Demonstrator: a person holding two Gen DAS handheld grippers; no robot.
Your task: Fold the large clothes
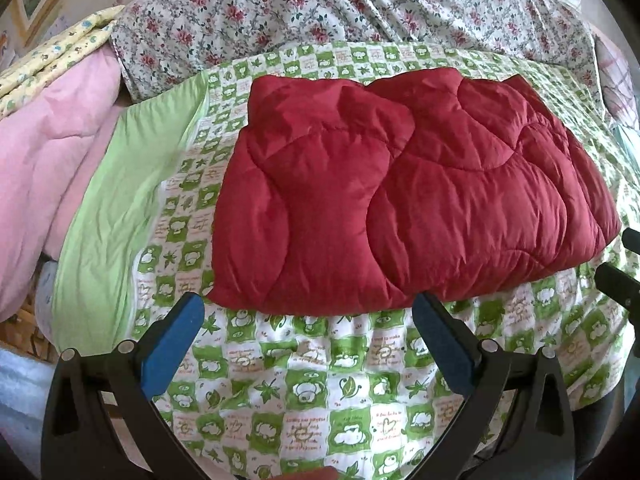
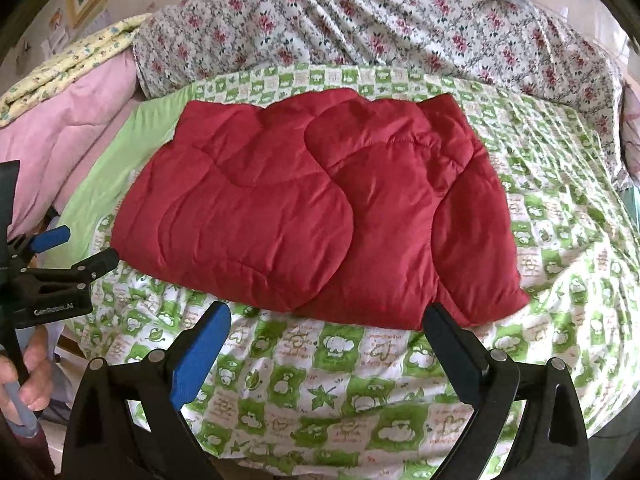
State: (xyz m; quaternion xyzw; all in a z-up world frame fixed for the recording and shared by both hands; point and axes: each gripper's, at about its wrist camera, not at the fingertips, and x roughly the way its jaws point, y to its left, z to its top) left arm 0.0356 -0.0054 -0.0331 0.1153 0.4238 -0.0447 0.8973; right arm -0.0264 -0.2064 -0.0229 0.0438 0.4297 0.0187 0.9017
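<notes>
A red quilted padded garment lies folded into a flat bundle on the green-and-white patterned sheet; it also shows in the right wrist view. My left gripper is open and empty, its blue pads just short of the bundle's near edge. My right gripper is open and empty, also just in front of the near edge. The left gripper shows at the left of the right wrist view, open. The right gripper's black fingers show at the right edge of the left wrist view.
A floral quilt is heaped at the back of the bed. A pink blanket and a yellow patterned cloth lie at the left. A plain green strip borders the sheet's left side.
</notes>
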